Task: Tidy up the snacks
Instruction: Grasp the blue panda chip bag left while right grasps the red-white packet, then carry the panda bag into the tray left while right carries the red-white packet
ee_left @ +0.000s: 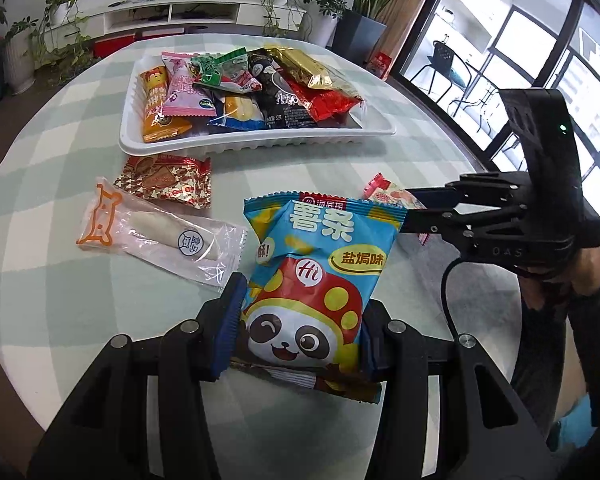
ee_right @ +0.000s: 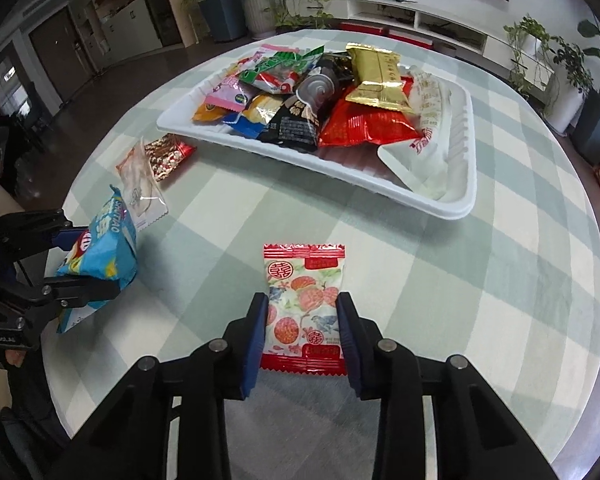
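From the left wrist, the left tongs (ee_left: 300, 328) are clamped on a blue chip bag (ee_left: 316, 268), its top tilted toward the white tray (ee_left: 256, 142) heaped with snacks. A clear packet (ee_left: 160, 236) and a red-gold packet (ee_left: 168, 180) lie on the checked desk (ee_left: 60, 160) between bag and tray. The right tongs (ee_left: 410, 210) reach in from the right.

From the right wrist, the right tongs (ee_right: 302, 332) have their pads against both sides of a red-and-white packet (ee_right: 304, 304) lying flat on the desk, near the tray.

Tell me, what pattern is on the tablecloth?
The tablecloth has large pale green and white checks, clearest in the right wrist view.
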`<state>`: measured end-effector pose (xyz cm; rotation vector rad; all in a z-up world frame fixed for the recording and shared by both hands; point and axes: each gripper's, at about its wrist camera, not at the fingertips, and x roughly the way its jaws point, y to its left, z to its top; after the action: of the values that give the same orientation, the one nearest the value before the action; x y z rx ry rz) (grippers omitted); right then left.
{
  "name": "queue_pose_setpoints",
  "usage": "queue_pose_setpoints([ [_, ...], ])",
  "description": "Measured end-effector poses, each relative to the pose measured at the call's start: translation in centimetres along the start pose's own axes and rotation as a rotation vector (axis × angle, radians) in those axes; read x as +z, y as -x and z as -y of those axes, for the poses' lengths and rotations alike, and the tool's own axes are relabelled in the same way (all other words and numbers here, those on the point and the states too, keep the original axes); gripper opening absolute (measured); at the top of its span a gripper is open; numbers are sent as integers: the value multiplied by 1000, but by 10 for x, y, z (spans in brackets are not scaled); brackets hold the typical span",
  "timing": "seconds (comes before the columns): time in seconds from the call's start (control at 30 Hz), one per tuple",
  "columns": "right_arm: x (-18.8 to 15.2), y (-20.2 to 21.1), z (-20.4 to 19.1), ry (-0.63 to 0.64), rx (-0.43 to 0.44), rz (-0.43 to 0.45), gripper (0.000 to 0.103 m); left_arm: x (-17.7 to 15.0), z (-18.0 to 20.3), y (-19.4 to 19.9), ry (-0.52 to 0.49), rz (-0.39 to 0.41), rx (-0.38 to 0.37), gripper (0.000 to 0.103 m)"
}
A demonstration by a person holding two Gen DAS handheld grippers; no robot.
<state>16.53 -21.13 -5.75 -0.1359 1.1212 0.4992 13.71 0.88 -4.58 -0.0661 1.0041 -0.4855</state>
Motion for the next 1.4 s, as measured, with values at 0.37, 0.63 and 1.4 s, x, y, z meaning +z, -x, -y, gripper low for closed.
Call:
queue_pose_setpoints([
  [0.37, -18, 32, 9, -155, 38, 116, 37, 18, 0, 4, -22, 31, 18, 45],
  [0.63, 18, 52, 21, -167, 4, 191, 37, 63, -13, 12, -49, 90, 75, 45],
  [1.4, 164, -19, 10, -84, -140, 222, 37, 182, -82, -59, 23, 105, 178, 45],
])
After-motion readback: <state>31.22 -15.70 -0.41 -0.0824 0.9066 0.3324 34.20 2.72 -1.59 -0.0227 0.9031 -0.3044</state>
